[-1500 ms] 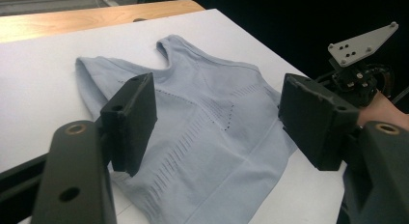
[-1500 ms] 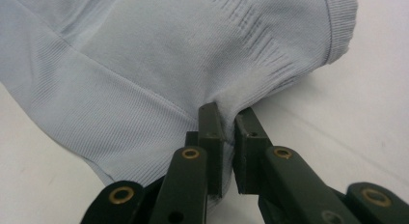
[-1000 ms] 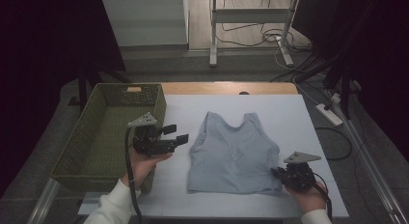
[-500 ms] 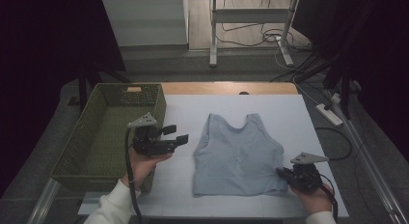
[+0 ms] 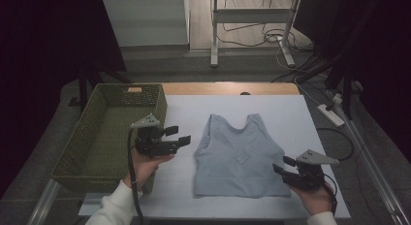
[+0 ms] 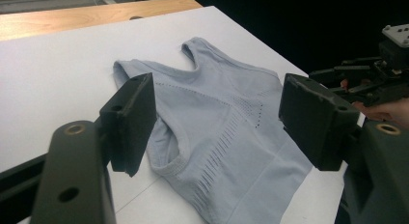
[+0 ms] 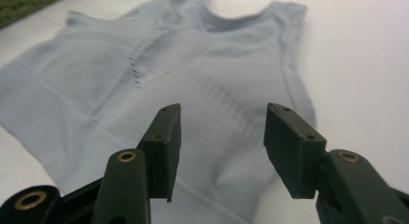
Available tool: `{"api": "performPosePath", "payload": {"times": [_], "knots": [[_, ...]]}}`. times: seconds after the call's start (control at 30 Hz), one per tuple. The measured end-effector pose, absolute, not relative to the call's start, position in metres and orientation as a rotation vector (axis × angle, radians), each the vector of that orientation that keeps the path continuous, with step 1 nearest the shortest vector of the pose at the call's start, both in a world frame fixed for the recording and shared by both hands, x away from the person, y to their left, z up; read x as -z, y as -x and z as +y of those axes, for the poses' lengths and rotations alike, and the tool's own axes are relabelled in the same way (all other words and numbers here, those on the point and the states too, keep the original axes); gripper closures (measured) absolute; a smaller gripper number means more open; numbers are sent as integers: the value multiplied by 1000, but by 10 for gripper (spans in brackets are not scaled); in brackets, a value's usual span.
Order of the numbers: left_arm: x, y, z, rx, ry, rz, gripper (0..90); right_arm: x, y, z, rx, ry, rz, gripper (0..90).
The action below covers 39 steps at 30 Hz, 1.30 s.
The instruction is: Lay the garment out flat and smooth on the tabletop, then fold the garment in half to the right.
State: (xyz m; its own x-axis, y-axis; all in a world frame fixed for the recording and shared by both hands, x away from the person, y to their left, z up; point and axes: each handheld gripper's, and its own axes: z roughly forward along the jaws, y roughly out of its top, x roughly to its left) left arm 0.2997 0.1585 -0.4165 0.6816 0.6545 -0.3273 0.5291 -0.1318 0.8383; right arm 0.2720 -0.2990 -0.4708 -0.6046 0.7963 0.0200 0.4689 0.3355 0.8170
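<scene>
1. Far left: green basket (image 5: 92, 137) sits on the table's left edge, its rim touching the white table (image 5: 291, 118) top.
2. Left gripper (image 5: 180, 136) hovers just right of the basket, over the table's left part, jaws wide w/ nothing between them. It points right, toward the top.
3. Mid-table: light blue tank top (image 5: 237, 157) lies flat, straps toward the far edge, hem toward the near edge. Its left side is near the left gripper but apart, no contact.
4. Left gripper view: the tank top (image 6: 226, 122) shows between and beyond the two pads, armhole nearest.
5. Right gripper (image 5: 283, 166) at the near right corner of the table, just beside the top's hem corner on the right. Jaws have just been opening; now parted approx. halfway, not pressing cloth.
6. Right gripper view: tank top (image 7: 159, 69) spreads ahead and under the gap betw. the pads, hem corner right below them.
</scene>
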Motion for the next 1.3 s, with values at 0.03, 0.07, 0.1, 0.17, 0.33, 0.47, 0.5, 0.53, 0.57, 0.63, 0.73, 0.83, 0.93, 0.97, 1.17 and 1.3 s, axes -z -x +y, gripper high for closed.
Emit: {"api": "performPosePath", "payload": {"times": [0.03,0.07,0.1,0.17,0.33,0.47,0.5,0.53,0.57,0.63,0.73,0.83,0.93,0.97,1.17,1.3], "knots": [[417,-300,158,-142,-1793,943,296,471,-272,-297,-1176,-1100,2229,477],[417,-300,159,-143,-1793,945,296,471,-272,-295,-1181,-1087,2238,477],[417,-300,159,-142,-1793,945,296,471,-272,-292,-1186,-1072,2246,476],[417,-300,159,-143,-1794,948,296,472,-272,-288,-1204,-1049,2261,475],[417,-300,160,-137,-1790,946,296,472,-273,-275,-1244,-1001,2291,470],[416,-299,160,-140,-1791,942,296,474,-275,-266,-1262,-962,2315,467],[416,-299,160,-139,-1791,941,295,475,-276,-264,-1261,-951,2322,468],[417,-299,160,-140,-1793,942,295,475,-276,-261,-1262,-942,2329,468],[417,-299,160,-139,-1793,943,295,475,-276,-259,-1264,-930,2335,468],[417,-298,160,-141,-1792,944,295,476,-277,-256,-1271,-910,2344,467],[418,-299,161,-139,-1790,949,294,476,-278,-252,-1282,-898,2347,450],[418,-299,161,-137,-1788,949,295,478,-279,-249,-1283,-897,2353,443],[419,-300,161,-135,-1791,950,294,479,-280,-248,-1281,-891,2362,441],[419,-300,161,-135,-1790,951,294,479,-280,-248,-1281,-888,2364,440],[419,-299,162,-137,-1792,956,294,479,-280,-245,-1282,-878,2369,434],[419,-299,162,-142,-1792,956,294,479,-280,-243,-1276,-876,2372,433]]}}
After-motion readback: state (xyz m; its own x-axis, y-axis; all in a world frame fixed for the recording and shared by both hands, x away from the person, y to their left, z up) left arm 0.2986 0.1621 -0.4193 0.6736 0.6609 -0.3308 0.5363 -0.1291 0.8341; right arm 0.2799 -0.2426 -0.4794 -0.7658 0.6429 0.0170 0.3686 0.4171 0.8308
